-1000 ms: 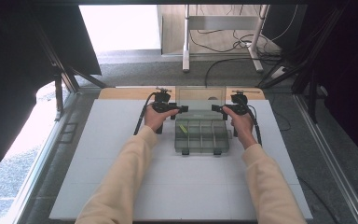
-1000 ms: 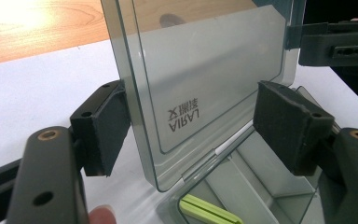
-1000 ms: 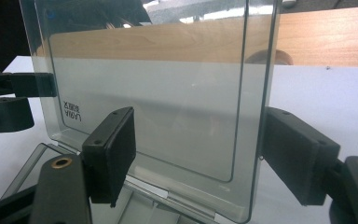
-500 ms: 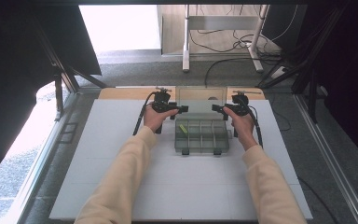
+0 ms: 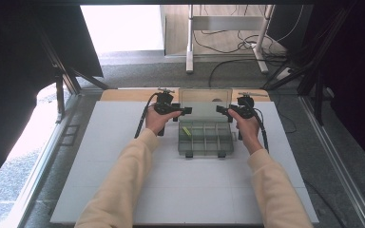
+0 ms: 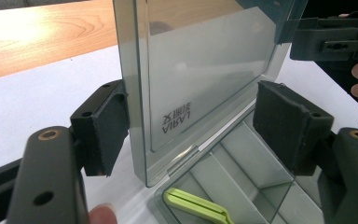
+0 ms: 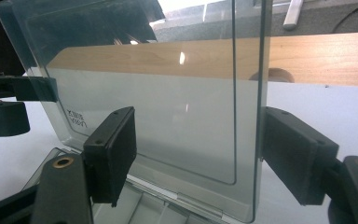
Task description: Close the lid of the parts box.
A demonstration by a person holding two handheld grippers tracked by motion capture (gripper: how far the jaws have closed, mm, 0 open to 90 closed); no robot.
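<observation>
White tabletop (image 5: 123,190) bears a clear compartment box (image 5: 204,138), lid (image 5: 204,102) upright between both grippers' open fingers.

So it's a clear, slightly smoky plastic organizer box (image 5: 205,138), sitting flat in the middle of the frame in the high view, toward the far side of the white table (image 5: 180,190). The base is split into small compartments, and there's a little lime-green piece (image 5: 186,131) lying in one near the upper left of the base. The lid (image 5: 204,101) is open, standing pretty much upright off the far hinge edge, see-through, with a small printed label in one corner.
</observation>
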